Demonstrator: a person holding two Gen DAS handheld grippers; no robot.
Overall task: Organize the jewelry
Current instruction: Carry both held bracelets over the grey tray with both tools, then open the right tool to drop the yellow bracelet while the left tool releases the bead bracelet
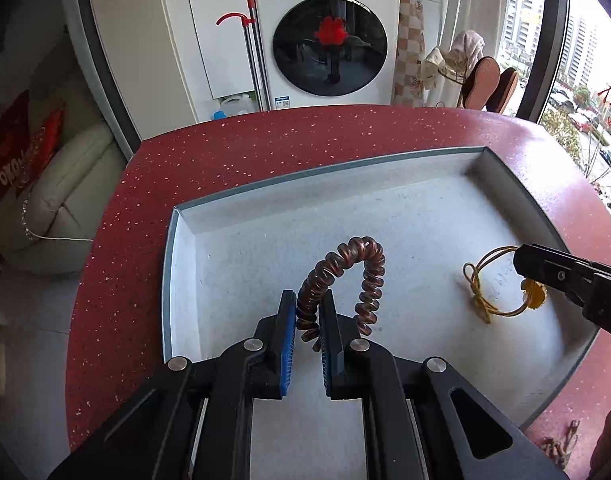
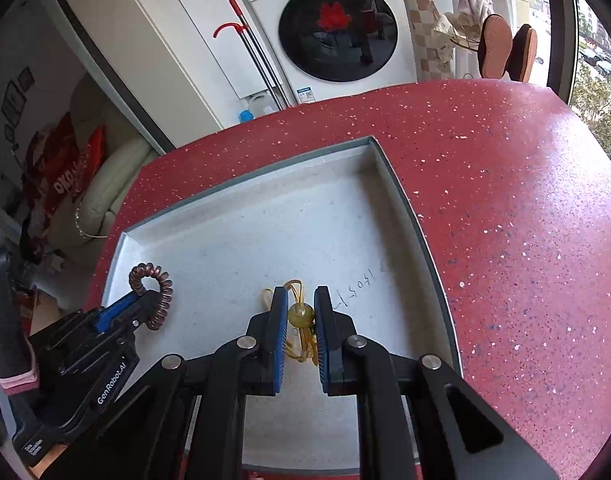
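Observation:
A grey tray [image 1: 209, 208] lies on the red speckled table [image 1: 265, 148]. My left gripper [image 1: 308, 300] is shut on a brown coiled hair tie [image 1: 357, 252], which arches up over the tray floor. My right gripper [image 2: 300, 300] is shut on the bead of a yellow elastic hair tie [image 2: 300, 315] and holds it just above the tray. In the left wrist view the yellow tie [image 1: 481, 292] hangs from the right gripper [image 1: 523, 270] at the right. In the right wrist view the coiled tie [image 2: 153, 284] and left gripper [image 2: 145, 300] are at the left.
The tray [image 2: 397, 184] sits near the table's front edge, with bare red table [image 2: 525, 220] to its right and behind. A small brownish item [image 1: 561, 444] lies on the table at the lower right. A washing machine [image 1: 325, 36] and a sofa [image 1: 61, 200] stand beyond.

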